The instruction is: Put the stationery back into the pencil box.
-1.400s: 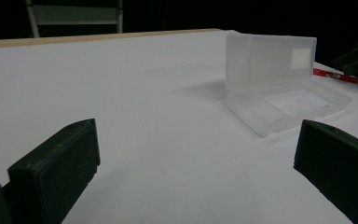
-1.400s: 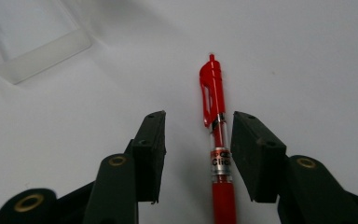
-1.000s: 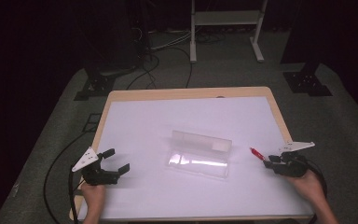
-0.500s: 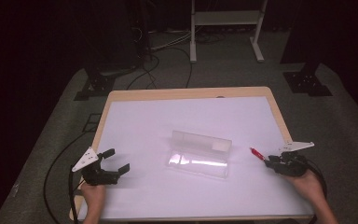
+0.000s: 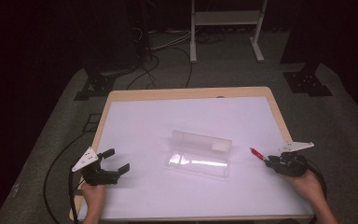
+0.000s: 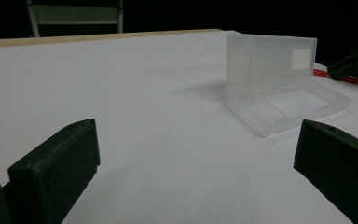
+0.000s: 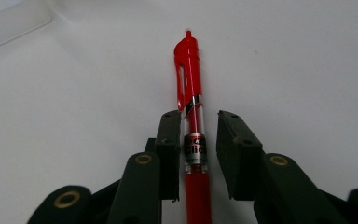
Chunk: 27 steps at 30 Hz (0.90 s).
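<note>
Counted: one clear plastic hinged case point(image 5: 199, 154), one red retractable pen point(image 7: 192, 121), two black two-jaw grippers, one white-topped table with a pale wooden rim point(image 5: 186, 94).

The case is lying open near the middle of the table, its lid standing upright on the far side and its shallow tray lying flat toward the person. In the left gripper view the tray point(image 6: 289, 106) is showing nothing inside it, though its clear walls are making the contents hard to judge.

The left gripper point(image 5: 116, 163) is hovering low at the near left part of the table, its jaws spread wide with only bare white surface between them. It is sitting well apart from the case.

The right gripper point(image 5: 266, 161) is sitting at the near right, right of the case. The pen is lying on the table between its jaws, clip end pointing away toward the case. The left jaw is looking to be against the barrel; a sliver of table is showing between the barrel and the right jaw, so the jaws are bracketing the pen, not yet pinching it. The pen's lower end is cut off at the bottom of the right gripper view.

Wide bare surface is lying along the far half and between the left gripper and the case. Both forearms are cut off at the bottom of the high view.
</note>
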Each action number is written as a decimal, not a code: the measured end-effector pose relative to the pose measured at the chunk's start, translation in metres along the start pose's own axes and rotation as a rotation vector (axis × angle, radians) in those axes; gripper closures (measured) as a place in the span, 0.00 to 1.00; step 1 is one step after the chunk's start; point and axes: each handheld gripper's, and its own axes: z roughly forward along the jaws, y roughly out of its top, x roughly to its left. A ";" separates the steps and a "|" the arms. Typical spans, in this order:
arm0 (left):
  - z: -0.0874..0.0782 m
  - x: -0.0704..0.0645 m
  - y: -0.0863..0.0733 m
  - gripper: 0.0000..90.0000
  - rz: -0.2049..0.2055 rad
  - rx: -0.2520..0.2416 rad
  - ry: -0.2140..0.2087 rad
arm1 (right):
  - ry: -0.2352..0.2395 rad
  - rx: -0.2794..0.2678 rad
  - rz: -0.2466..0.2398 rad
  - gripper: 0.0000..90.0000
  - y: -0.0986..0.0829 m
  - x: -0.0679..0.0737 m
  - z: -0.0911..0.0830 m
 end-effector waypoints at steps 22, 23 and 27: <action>0.000 0.000 0.000 0.00 0.000 -0.002 0.001 | 0.061 -0.041 0.012 0.88 0.005 0.006 -0.011; 0.000 0.000 0.000 0.00 0.000 -0.001 0.002 | 0.066 -0.047 0.004 0.88 0.007 0.008 -0.013; 0.000 0.000 0.000 0.00 0.000 -0.002 0.001 | 0.103 -0.078 -0.021 0.88 0.016 0.018 -0.020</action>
